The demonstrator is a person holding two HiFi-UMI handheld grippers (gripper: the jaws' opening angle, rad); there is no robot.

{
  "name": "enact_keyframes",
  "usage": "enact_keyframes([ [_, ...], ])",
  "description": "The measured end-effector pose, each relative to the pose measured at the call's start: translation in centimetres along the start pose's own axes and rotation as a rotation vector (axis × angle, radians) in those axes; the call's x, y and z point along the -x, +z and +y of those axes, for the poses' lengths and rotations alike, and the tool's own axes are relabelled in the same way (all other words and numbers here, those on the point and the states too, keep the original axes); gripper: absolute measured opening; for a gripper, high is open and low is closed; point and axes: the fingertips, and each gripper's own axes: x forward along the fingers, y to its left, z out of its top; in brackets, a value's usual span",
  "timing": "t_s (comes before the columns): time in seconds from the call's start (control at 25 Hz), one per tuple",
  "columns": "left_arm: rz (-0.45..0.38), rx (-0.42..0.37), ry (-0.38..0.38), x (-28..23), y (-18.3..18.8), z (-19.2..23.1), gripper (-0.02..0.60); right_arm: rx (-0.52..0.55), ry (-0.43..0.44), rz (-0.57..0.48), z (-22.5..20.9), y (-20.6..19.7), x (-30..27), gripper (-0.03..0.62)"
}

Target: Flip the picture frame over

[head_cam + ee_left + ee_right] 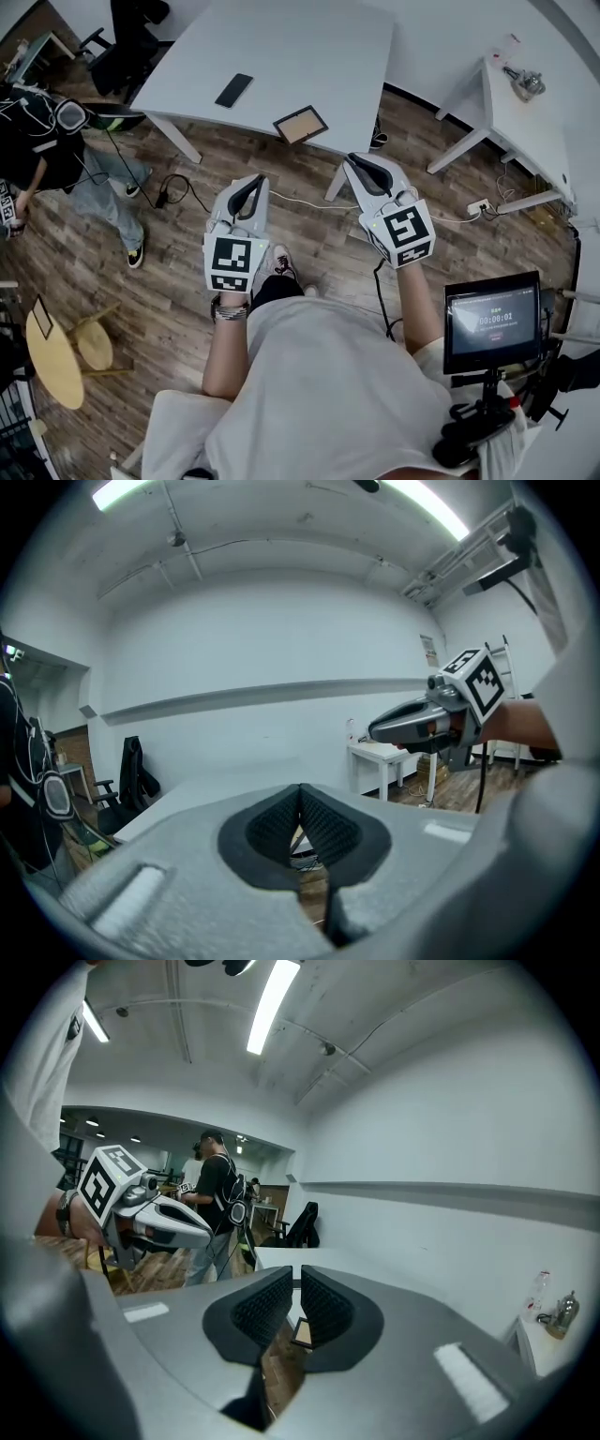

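In the head view the picture frame (300, 125) lies flat near the front edge of the white table (319, 47), its brown panel up inside a dark border. Both grippers hang over the wood floor, short of the table. My left gripper (256, 178) is below and left of the frame; its pads (323, 827) meet at the tip, with nothing between them. My right gripper (353, 159) is below and right of the frame. In its own view the right gripper (296, 1274) has a narrow gap holding nothing, and the frame (302, 1333) shows through it.
A black phone (233, 90) lies on the same table, left of the frame. A smaller white table (525, 122) stands to the right, and a person (56, 150) stands at the left. A screen on a stand (491, 319) and wooden stools (56, 356) flank me. Cables cross the floor.
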Motion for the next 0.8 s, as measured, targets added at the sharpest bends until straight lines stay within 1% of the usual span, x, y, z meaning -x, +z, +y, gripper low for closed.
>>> enact_keyframes([
  [0.16, -0.005, 0.000, 0.011, -2.5, -0.2, 3.3, 0.003, 0.082, -0.018, 0.008, -1.0, 0.3, -4.0, 0.029],
  [0.28, -0.012, -0.005, 0.021, -3.5, -0.6, 5.4, 0.003, 0.106, 0.021, 0.045, -0.4, 0.0, -7.0, 0.036],
  [0.4, -0.001, 0.011, 0.009, -5.1, -1.4, 7.4, 0.003, 0.122, 0.041, 0.088, -0.4, -1.0, -10.4, 0.041],
  [0.52, 0.018, 0.025, -0.007, -6.9, -2.3, 9.2, 0.003, 0.134, 0.046, 0.142, -0.7, -2.7, -13.4, 0.040],
  [0.64, 0.034, 0.037, -0.016, -8.1, -3.2, 10.4, 0.003, 0.188, 0.040, 0.219, -0.6, -5.0, -15.6, 0.050],
  [0.8, 0.064, 0.048, -0.046, -9.5, -4.8, 10.9, 0.003, 0.255, 0.029, 0.306, -0.6, -7.8, -17.9, 0.075],
])
